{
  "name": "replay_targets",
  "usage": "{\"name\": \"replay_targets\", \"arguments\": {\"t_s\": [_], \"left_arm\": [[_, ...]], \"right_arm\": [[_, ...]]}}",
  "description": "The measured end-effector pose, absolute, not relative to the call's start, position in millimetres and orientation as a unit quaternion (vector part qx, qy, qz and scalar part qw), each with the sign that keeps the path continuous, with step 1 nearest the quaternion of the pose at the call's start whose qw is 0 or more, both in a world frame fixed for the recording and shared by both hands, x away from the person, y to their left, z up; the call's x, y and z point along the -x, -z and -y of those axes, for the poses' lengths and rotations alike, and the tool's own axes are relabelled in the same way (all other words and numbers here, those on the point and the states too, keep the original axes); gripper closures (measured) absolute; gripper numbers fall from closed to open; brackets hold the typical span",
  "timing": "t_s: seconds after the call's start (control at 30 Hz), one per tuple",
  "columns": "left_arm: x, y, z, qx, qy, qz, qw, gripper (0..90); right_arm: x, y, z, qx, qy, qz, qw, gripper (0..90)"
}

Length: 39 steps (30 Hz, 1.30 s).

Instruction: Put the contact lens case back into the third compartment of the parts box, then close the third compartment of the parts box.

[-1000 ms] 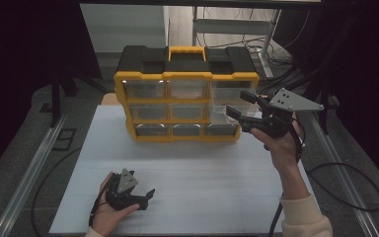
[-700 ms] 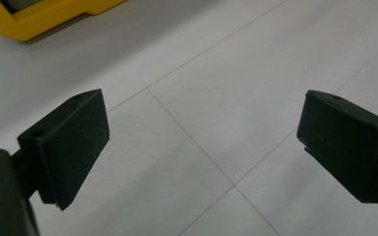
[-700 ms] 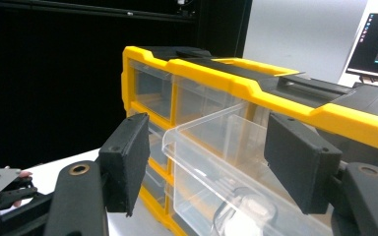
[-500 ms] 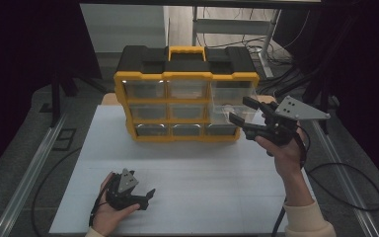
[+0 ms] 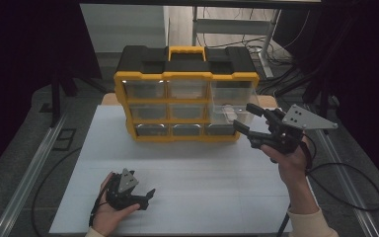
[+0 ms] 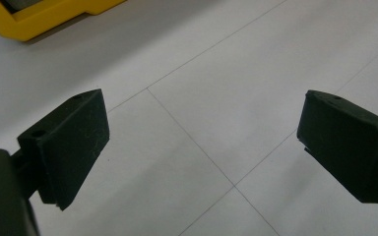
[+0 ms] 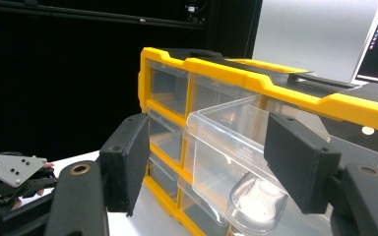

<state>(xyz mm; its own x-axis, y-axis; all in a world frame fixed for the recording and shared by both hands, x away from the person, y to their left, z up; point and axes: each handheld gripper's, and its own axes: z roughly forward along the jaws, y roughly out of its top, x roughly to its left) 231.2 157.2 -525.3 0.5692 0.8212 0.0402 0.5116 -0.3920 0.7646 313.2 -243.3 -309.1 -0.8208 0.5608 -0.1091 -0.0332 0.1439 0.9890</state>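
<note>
Resting on the white worktop (image 5: 187, 168) near the person's side, the left gripper (image 5: 145, 197) is lying with its jaws spread wide apart and nothing between them; in the left gripper view they are framing bare worktop, with a yellow corner of the organizer (image 6: 39, 19) far up at the edge. Little is likely to go wrong on that side, unless the trailing cable is snagging when the hand lifts.

Moving to the middle, the yellow-and-black drawer organizer (image 5: 185, 103) is standing upright at the far part of the worktop, its clear drawers shut except one. The clear drawer (image 5: 232, 106) in the right column is sticking out of its slot toward the person (how much of it is still seated in the frame I cannot tell).

At the right, the right gripper (image 5: 249, 121) is hovering just in front of that drawer, jaws released and gaping wide, clasping nothing; in the right gripper view they are standing either side of the drawer's (image 7: 236, 157) rounded pull without pressing on it. The risk, as I judge it, is lying here: closing off-centre could be letting the slick plastic slip, an angled push could be jamming the drawer in its rails, and a hard shove could be sliding the whole organizer backward.
</note>
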Motion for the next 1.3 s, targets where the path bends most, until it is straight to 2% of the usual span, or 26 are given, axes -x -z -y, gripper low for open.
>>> {"name": "replay_targets", "arguments": {"t_s": [0.6, 0.8, 1.3], "left_arm": [[-231.7, 525.3, -156.2, -0.807, -0.213, -0.412, 0.364, 6.2], [-231.9, 525.7, -156.4, -0.808, -0.213, -0.412, 0.364, 6.2], [-231.3, 525.5, -155.5, -0.808, -0.215, -0.412, 0.363, 6.2]], "right_arm": [[-301.0, 324.2, 250.1, -0.174, -0.63, -0.723, 0.225, 35.0], [-301.4, 330.7, 250.8, -0.173, -0.629, -0.725, 0.219, 37.6], [-301.4, 345.7, 242.1, -0.165, -0.617, -0.74, 0.208, 58.7]]}}
